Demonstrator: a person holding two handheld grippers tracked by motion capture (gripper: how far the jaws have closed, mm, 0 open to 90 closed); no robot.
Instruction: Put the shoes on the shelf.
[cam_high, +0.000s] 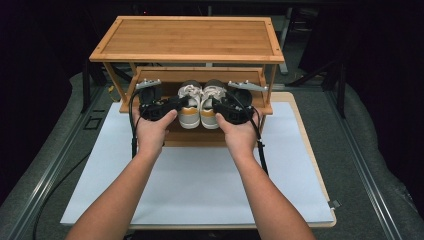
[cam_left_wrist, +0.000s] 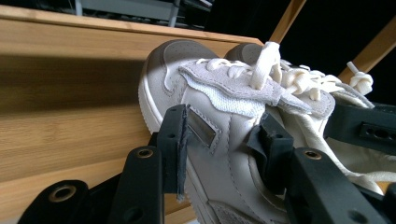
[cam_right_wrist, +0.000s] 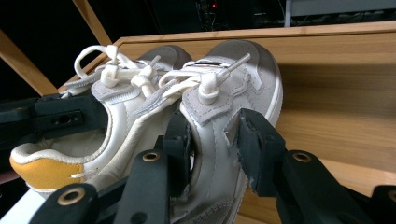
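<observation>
A pair of white sneakers with grey toe caps and yellow heels rests side by side on the lower shelf (cam_high: 200, 137) of a bamboo rack, heels toward me. My left gripper (cam_high: 180, 104) (cam_left_wrist: 222, 140) is shut on the left sneaker (cam_high: 189, 106) (cam_left_wrist: 205, 93), one jaw outside its side wall and one inside the opening. My right gripper (cam_high: 216, 105) (cam_right_wrist: 217, 144) is shut on the right sneaker (cam_high: 210, 102) (cam_right_wrist: 233, 79) the same way. In each gripper view the other gripper shows beyond the far shoe.
The rack's top shelf (cam_high: 190, 37) overhangs the shoes and its slanted legs (cam_high: 116, 80) stand at each side. The rack stands at the back of a white mat (cam_high: 200, 180) on a wooden board. Cables (cam_high: 262, 155) trail from both grippers.
</observation>
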